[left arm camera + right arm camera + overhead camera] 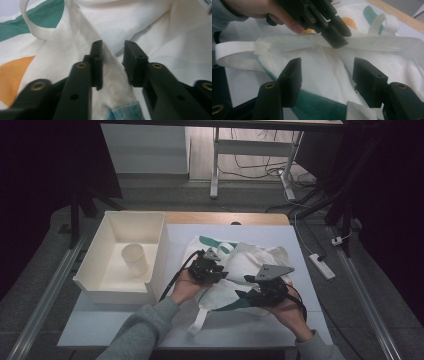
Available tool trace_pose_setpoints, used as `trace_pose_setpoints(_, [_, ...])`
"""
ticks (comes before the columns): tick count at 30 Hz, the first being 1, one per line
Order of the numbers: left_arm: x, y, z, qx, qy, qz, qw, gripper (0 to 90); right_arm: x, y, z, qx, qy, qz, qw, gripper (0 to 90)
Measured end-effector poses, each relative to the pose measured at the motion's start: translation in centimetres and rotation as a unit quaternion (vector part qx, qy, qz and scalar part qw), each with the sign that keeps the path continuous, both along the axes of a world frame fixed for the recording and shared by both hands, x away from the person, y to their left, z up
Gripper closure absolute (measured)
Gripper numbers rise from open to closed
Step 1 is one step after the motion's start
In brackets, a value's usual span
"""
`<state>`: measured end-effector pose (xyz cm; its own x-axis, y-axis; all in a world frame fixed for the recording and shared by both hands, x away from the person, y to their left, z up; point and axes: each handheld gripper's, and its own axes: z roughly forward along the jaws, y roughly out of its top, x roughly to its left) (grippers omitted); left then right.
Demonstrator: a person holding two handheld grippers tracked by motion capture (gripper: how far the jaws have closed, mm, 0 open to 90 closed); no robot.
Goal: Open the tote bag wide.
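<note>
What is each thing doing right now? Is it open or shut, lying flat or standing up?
White cloth tote bag with green and orange patches: crumpled, lying on the table, one strap loose toward the front edge.
Left gripper: open, a fold of the bag's cloth between its jaws.
Right gripper: open, jaws either side of bag cloth, not pressing.
Cream paper cup: upright inside the bin.
White rectangular plastic bin: open-topped, upright.

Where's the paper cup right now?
In the high view, the paper cup stands upright inside the white bin at table left, left of the tote bag.
</note>
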<state>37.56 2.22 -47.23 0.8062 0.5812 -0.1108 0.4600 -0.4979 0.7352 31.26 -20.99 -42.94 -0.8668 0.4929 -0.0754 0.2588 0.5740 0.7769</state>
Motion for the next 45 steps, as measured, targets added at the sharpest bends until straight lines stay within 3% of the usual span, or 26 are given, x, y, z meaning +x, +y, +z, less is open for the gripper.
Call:
trace_pose_setpoints(7, [0.3, 0.2, -0.5, -0.001, 0.011, -0.005, 0.9999, 86.3, -1.2, -0.3, -0.5, -0.02, 0.007, 0.019, 0.9996, 39.2])
trace_pose_setpoints(16, [0.5, 0.6, -0.7, 0.002, 0.007, 0.0, 1.0, 87.7, -1.7, 0.3, -2.4, -0.079, 0.015, 0.049, 0.9955, 40.5])
trace_pose_setpoints(25, [0.8, 1.2, -0.7, -0.007, 0.011, 0.011, 0.9999, 87.7, -1.5, 0.1, -2.9, -0.091, 0.027, 0.059, 0.9938, 34.7])
trace_pose_setpoints(29, [0.8, 1.3, -0.8, -0.007, 0.013, 0.009, 0.9999, 87.7, -1.9, 0.3, -2.6, -0.085, 0.021, 0.074, 0.9934, 30.9])
trace_pose_setpoints(35, [0.8, 1.2, -0.8, -0.007, 0.013, 0.007, 0.9999, 87.6, -1.8, 0.7, -3.6, -0.101, 0.027, 0.093, 0.9902, 27.6])
trace_pose_setpoints(40, [0.9, 1.6, -0.8, -0.011, 0.014, 0.013, 0.9998, 87.6, -1.5, -0.1, -3.8, -0.13, 0.025, 0.081, 0.9879, 48.9])
trace_pose_setpoints(45, [1.2, 2.0, -0.8, -0.02, 0.014, 0.023, 0.9994, 87.6, -1.4, -0.7, -4.6, -0.16, 0.06, 0.102, 0.98, 78.0])
